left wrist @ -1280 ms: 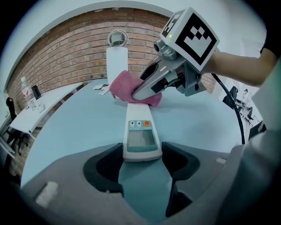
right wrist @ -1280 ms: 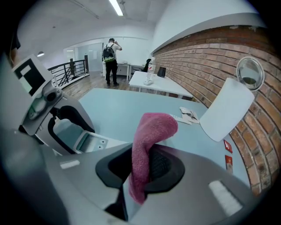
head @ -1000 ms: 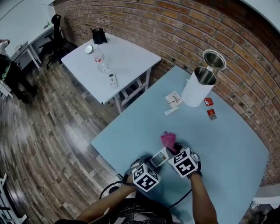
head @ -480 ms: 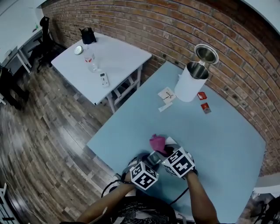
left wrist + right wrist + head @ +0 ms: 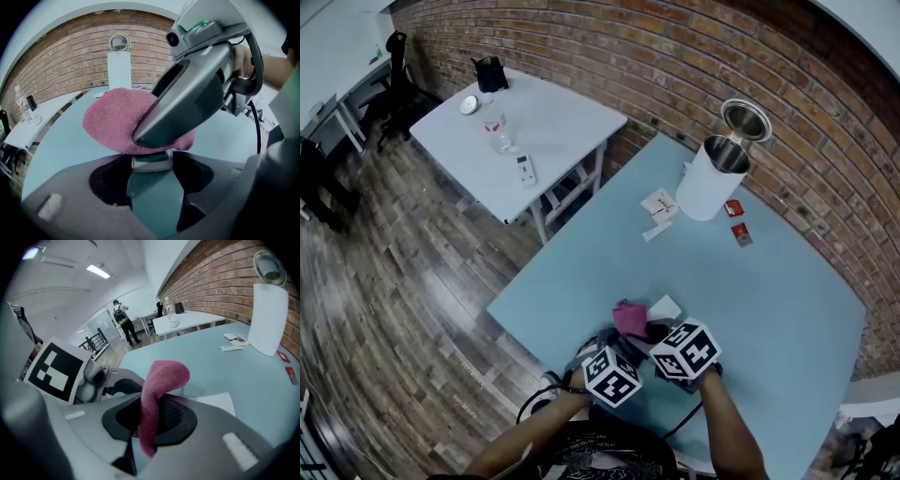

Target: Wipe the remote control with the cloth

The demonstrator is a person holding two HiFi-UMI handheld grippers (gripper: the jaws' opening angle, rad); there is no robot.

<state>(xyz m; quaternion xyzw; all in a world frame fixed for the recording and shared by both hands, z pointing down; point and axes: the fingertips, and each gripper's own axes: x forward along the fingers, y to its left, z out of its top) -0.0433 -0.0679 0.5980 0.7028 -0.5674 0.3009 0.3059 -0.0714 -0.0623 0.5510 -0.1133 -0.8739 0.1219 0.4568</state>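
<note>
Pink cloth [image 5: 115, 124] in right tool [image 5: 151, 423] covers remote [image 5: 151, 160] clamped in left tool [image 5: 153, 166].

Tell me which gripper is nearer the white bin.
Right. In the head view the right gripper sits below the white bin; the left gripper lies farther off, lower left.
</note>
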